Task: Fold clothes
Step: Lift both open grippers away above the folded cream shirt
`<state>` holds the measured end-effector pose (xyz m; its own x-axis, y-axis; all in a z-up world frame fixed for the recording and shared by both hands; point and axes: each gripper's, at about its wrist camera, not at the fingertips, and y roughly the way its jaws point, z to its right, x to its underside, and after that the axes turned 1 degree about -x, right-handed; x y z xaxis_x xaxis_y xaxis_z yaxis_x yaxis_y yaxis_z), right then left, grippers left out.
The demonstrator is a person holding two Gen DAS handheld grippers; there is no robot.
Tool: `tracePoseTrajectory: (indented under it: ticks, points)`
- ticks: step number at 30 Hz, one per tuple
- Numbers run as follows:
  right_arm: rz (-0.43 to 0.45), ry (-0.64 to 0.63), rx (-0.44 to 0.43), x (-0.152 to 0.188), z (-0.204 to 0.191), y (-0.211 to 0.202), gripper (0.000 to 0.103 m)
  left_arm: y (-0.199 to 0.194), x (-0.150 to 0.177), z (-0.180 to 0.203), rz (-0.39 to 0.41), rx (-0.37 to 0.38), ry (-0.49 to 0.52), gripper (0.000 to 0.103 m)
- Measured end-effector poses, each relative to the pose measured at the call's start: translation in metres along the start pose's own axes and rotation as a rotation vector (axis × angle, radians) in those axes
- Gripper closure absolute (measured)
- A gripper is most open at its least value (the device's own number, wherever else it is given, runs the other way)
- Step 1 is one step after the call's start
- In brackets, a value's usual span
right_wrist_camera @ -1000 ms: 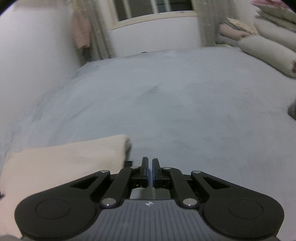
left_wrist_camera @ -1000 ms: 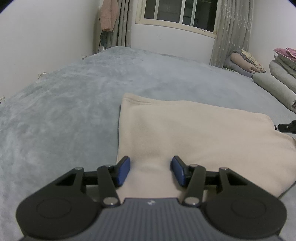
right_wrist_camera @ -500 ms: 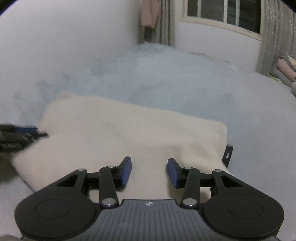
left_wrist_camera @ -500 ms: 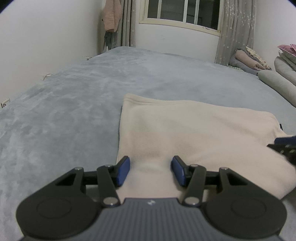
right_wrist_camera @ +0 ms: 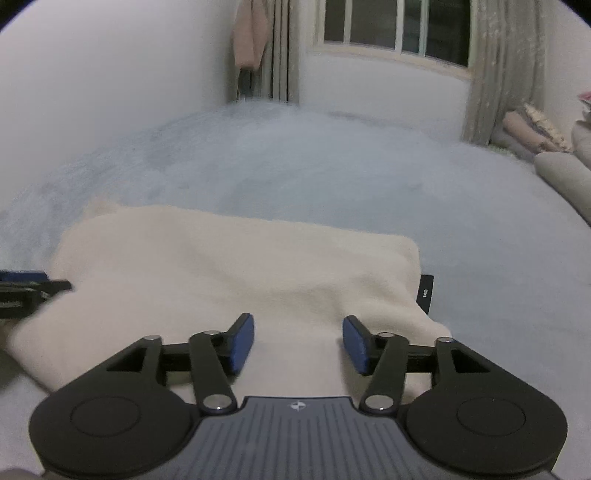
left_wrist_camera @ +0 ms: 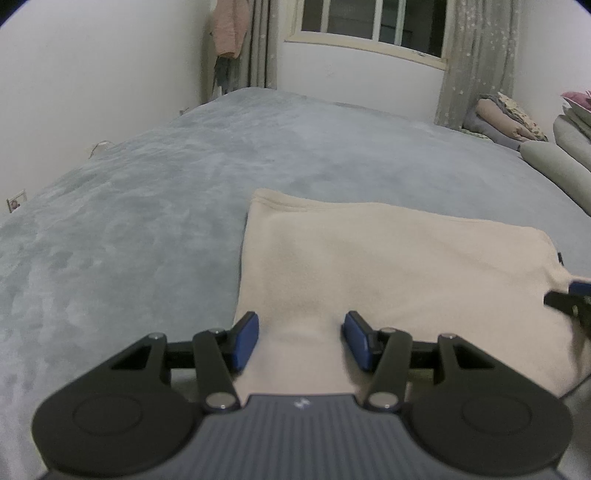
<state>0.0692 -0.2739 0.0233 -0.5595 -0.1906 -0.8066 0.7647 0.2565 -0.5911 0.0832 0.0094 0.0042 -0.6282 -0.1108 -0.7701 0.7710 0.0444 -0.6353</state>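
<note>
1. The left gripper (left_wrist_camera: pixel 301 341) hangs low over the near edge of the cream garment (left_wrist_camera: pixel 388 273), its blue pads spread wide and holding nothing; it sits as it did a second ago.
2. The right gripper (right_wrist_camera: pixel 298 343) has changed most: a second ago its pads were pressed together off the garment's right side over bare blanket, and now they are released and parted above the cloth's near right part. Its tip also shows at 3 o'clock in the left view.
3. The garment (right_wrist_camera: pixel 236 273) lies on the grey bed (left_wrist_camera: pixel 155 206) as a flat, doubled rectangle, straight fold at 9 o'clock, a dark tag (right_wrist_camera: pixel 425 293) poking out at its right edge.
4. My reading: both grippers are lined up along the near hem, which would suit another fold or a last smoothing of a finished one; the frames fit either.
5. Farther off at 2 o'clock lie stacked bedding (left_wrist_camera: pixel 506 120), then the curtain (left_wrist_camera: pixel 476 55) and window (left_wrist_camera: pixel 373 22).
</note>
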Motion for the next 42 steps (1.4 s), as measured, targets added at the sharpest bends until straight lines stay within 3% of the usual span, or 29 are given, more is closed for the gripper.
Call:
tracePoseTrajectory:
  ticks: [6, 11, 22, 26, 27, 31, 35, 42]
  points:
    - [0.032, 0.02, -0.029, 0.006, -0.019, -0.019, 0.043, -0.029, 0.008, 0.036, 0.067, 0.0, 0.065, 0.05]
    - [0.024, 0.022, -0.032, 0.016, -0.023, -0.02, 0.039, -0.024, 0.029, 0.06, 0.091, -0.031, 0.133, 0.046]
    - [0.028, -0.03, 0.007, 0.026, -0.024, -0.006, 0.035, -0.018, 0.037, 0.049, 0.072, -0.019, 0.1, 0.04]
    - [0.025, -0.029, 0.081, 0.023, -0.006, -0.009, 0.014, -0.02, 0.034, 0.037, 0.066, -0.03, 0.078, 0.035]
    - [0.018, -0.009, 0.068, 0.023, 0.005, -0.009, 0.014, -0.021, 0.034, 0.032, 0.063, -0.042, 0.064, 0.035]
    - [0.0, 0.051, -0.016, 0.023, 0.037, -0.015, 0.014, -0.023, 0.032, 0.013, 0.053, -0.058, 0.034, 0.037]
    - [0.003, 0.071, -0.039, 0.024, 0.048, -0.019, 0.014, -0.026, 0.034, 0.003, 0.05, -0.044, 0.019, 0.037]
    - [0.017, 0.093, -0.007, 0.026, 0.049, -0.028, 0.013, -0.038, 0.028, 0.0, 0.023, -0.071, -0.009, 0.037]
